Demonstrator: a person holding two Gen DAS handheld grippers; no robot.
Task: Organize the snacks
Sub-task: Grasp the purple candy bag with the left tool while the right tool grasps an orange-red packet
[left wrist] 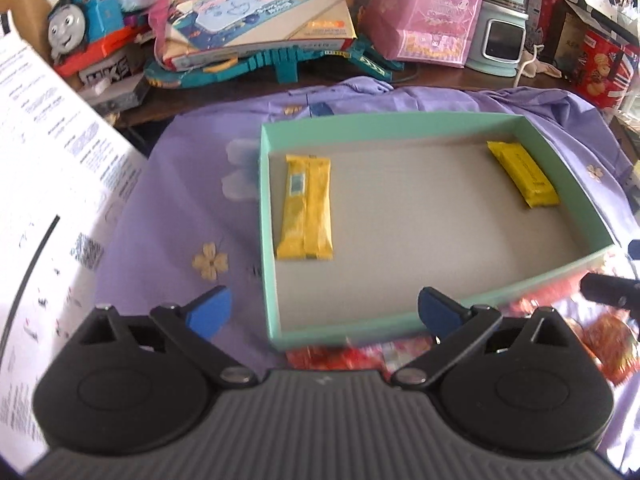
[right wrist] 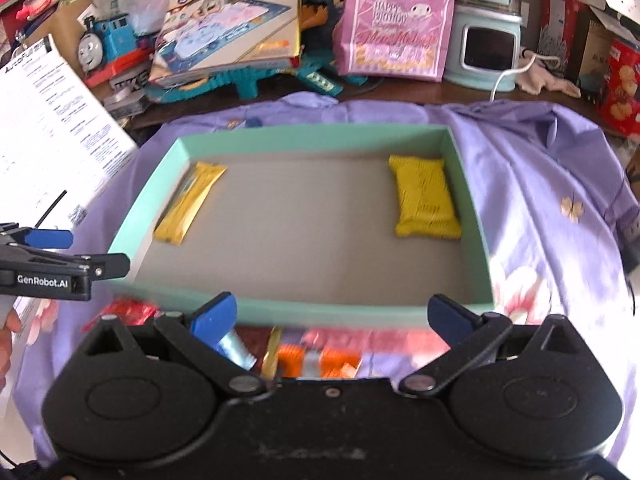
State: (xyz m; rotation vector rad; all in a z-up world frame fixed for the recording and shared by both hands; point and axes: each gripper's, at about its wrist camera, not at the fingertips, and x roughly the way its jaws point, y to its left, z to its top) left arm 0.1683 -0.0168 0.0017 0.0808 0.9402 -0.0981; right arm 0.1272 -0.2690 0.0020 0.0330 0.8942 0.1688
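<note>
In the left wrist view, a shallow mint-green box [left wrist: 269, 216] with a plain grey cardboard floor sits on a lilac flowered cloth [left wrist: 168, 216] over the worktop. Two glossy yellow snack bars lie inside it: one long bar [left wrist: 306, 208] flat along the box's left wall, the other bar [left wrist: 522, 174] angled near its far right corner. The floor between them is bare. Blurred red wrappers [left wrist: 344, 358] lie just outside the box's near wall. The left tool [left wrist: 324, 314] hangs over that near wall with its blue-tipped fingers spread wide, holding nothing.

In the right wrist view, the same box [right wrist: 132, 236] shows thin, straight card walls. The long bar [right wrist: 188, 208] hugs its left wall; the crinkled, squarer bar [right wrist: 424, 200] rests by its right wall. Orange and red packets [right wrist: 320, 358], blurred, lie against the box's near wall. The right tool [right wrist: 334, 320] is spread open and empty above them. The left tool [right wrist: 52, 256] appears at the box's left.
</note>
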